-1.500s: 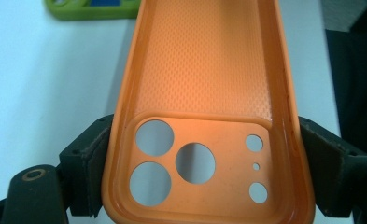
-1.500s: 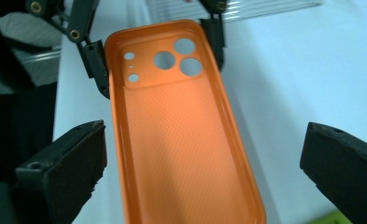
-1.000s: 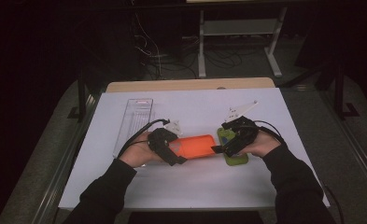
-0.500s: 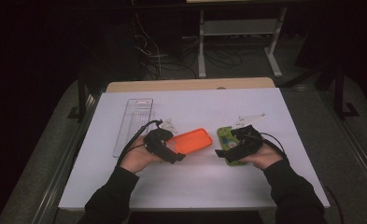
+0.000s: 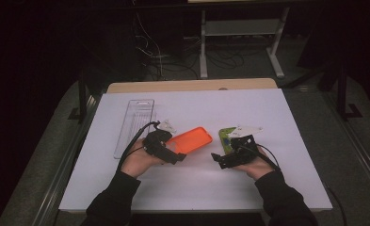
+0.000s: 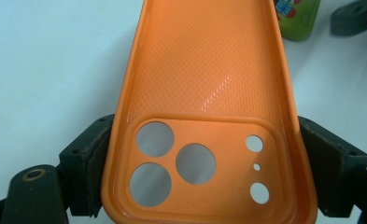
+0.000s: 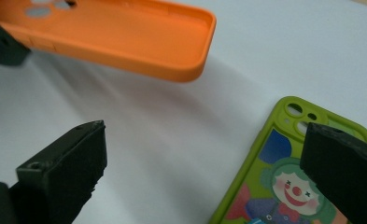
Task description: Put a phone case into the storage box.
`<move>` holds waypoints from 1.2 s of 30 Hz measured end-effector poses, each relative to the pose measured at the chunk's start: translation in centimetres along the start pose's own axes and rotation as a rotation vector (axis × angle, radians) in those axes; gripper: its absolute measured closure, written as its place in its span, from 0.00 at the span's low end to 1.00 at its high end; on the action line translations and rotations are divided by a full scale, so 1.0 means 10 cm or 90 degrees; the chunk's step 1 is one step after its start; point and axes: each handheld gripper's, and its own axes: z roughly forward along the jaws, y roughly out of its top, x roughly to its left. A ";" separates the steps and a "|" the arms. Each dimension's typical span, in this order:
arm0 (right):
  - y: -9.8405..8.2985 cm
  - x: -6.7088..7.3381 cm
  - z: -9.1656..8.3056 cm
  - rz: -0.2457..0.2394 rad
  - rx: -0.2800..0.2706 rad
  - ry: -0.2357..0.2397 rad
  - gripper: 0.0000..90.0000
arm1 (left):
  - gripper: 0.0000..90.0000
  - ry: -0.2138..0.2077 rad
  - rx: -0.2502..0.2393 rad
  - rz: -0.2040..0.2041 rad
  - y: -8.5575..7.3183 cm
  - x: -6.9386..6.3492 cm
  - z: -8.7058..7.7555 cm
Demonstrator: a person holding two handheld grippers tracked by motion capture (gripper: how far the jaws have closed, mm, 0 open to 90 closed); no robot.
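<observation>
Nearest the person, the left tongs (image 6: 200, 186) clamp the camera-hole end of a hollow orange rubbery phone case (image 5: 190, 140), lifted off the white worktop (image 5: 286, 113), while the right tongs (image 7: 204, 177) gape wide over a lime-green clown-printed phone case (image 7: 284, 182) lying flat, a clear plastic tray (image 5: 134, 123) beyond.

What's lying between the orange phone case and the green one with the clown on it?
Nothing: in the high view and the right gripper view, just bare white table separates the orange case, clamped in the left gripper, from the green case.
</observation>
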 end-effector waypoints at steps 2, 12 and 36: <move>-0.02 0.04 0.03 -0.026 0.007 -0.023 0.00 | 0.17 0.004 0.002 0.008 0.00 0.00 -0.02; -0.05 0.11 0.07 -0.122 -0.007 -0.093 0.00 | 0.17 0.005 0.003 0.006 0.01 0.00 -0.02; -0.11 0.31 0.11 -0.385 -0.012 -0.223 0.00 | 0.17 -0.002 0.017 0.025 0.01 -0.04 0.03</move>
